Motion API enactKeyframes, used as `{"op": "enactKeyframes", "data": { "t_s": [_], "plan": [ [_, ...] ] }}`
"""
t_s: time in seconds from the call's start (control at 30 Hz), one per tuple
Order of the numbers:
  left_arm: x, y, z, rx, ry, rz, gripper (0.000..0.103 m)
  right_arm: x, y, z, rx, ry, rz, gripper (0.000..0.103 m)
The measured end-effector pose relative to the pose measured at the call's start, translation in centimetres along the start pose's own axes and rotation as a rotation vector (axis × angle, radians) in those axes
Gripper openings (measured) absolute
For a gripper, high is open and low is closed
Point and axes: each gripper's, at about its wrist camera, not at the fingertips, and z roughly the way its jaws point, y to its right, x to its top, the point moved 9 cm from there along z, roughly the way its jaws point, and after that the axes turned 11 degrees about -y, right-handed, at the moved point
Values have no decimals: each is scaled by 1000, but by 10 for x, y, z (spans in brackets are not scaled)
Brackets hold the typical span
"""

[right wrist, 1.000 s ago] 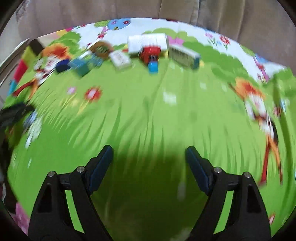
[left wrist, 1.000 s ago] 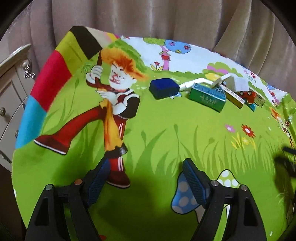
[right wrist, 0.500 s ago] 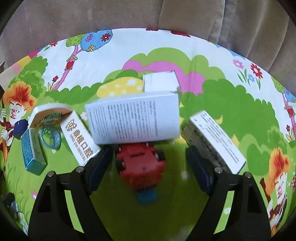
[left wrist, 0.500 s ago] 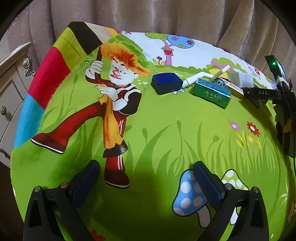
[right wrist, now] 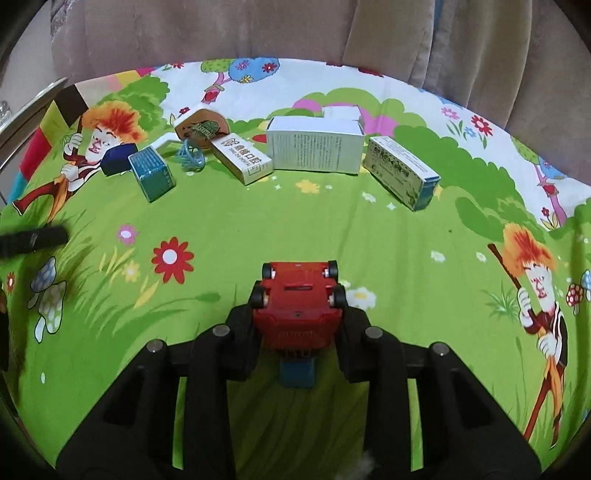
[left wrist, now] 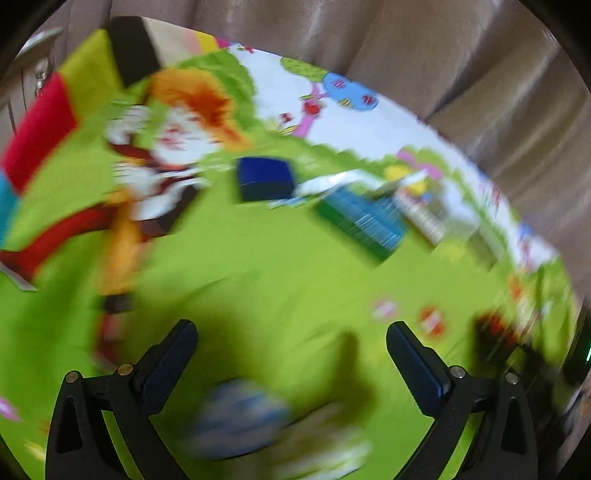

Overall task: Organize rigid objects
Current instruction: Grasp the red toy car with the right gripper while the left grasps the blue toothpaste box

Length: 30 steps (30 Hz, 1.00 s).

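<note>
On the bed-like surface there's a bright green cartoon sheet (right wrist: 369, 229) with flowers, mushrooms and an orange-haired kid printed on it, and beige curtains (right wrist: 258, 33) hang right behind its far edge. At the far left, a bit of pale furniture edge (right wrist: 33, 99) pokes in.

Right wrist view is the sharp one. The right gripper (right wrist: 297, 314) is clamped on a red toy car (right wrist: 297, 299), wheels facing the camera, with a blue part sticking out underneath; its jaws have just been closing, and the car sits squeezed between them, well in front of the rest of the stuff. Along the back there's a row: a teal box (right wrist: 153, 173), a navy box (right wrist: 118, 158) behind it, a round brown tin (right wrist: 201, 125) tipped up, a blue ring thing (right wrist: 192, 157) just in front of the tin, a slim white box (right wrist: 242, 158), a big white box (right wrist: 314, 147) with a smaller one tucked behind, and a blue-ended box (right wrist: 402, 171) off to the right.

Left wrist view is heavily smeared. The left gripper (left wrist: 291, 347) is spread wide with nothing between the pads, just sheet below. You can still make out the navy box (left wrist: 264, 179) and the teal box (left wrist: 364, 221), but the rest of the row is blurry streaks. A red-and-dark blob at its right edge might be the car, can't tell.
</note>
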Motion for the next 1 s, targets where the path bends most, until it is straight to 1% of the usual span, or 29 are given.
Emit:
{"op": "enactKeyframes", "data": {
  "t_s": [0.03,0.13,0.17,0.2,0.23,0.27,0.33,0.37,0.4,0.43,0.5,0.53,0.57,0.63,0.67,0.7,0.8,0.87,0.9,0.93,0.97,1.0],
  "plan": [
    [8,10,5,-7,22,-37,103,1,1,0,3,0,6,38],
    [37,25,15,43,112,-157,103,2,1,-1,7,0,8,38],
    [44,26,18,59,128,-187,103,2,1,-1,10,1,10,38],
    [51,27,22,77,135,-219,103,3,2,0,14,1,11,38],
    [58,28,31,101,123,-255,103,2,2,0,19,1,14,38],
    [62,28,39,127,96,-263,103,2,1,0,21,1,15,38],
    [65,31,46,228,90,-206,103,2,1,0,25,2,18,38],
    [62,32,50,287,61,-149,102,2,1,0,27,2,19,39],
    [59,32,54,306,34,-96,101,2,1,0,31,2,20,39],
    [51,29,52,326,35,-38,100,2,2,0,35,3,22,39],
    [40,14,44,364,57,-11,94,2,2,0,35,3,21,39],
    [35,5,37,361,77,-17,94,3,1,0,32,2,19,39],
    [32,-4,31,334,91,-22,93,3,1,0,29,2,17,39],
    [34,-8,30,306,81,-1,92,3,0,1,22,2,12,39],
    [38,-6,31,276,74,23,93,3,0,1,22,2,12,39],
    [42,-2,31,265,66,44,93,3,1,1,23,2,12,39],
    [50,8,40,276,41,119,93,3,1,0,23,2,11,39],
    [56,16,48,305,24,203,93,3,1,0,24,2,12,39],
    [60,21,50,316,28,264,94,2,1,0,23,2,12,39],
    [61,28,51,323,29,304,94,3,1,0,22,2,11,39],
    [63,33,52,318,28,375,90,3,1,0,21,2,10,39],
    [62,37,52,281,17,429,71,3,1,0,20,2,10,39]
  ]
}}
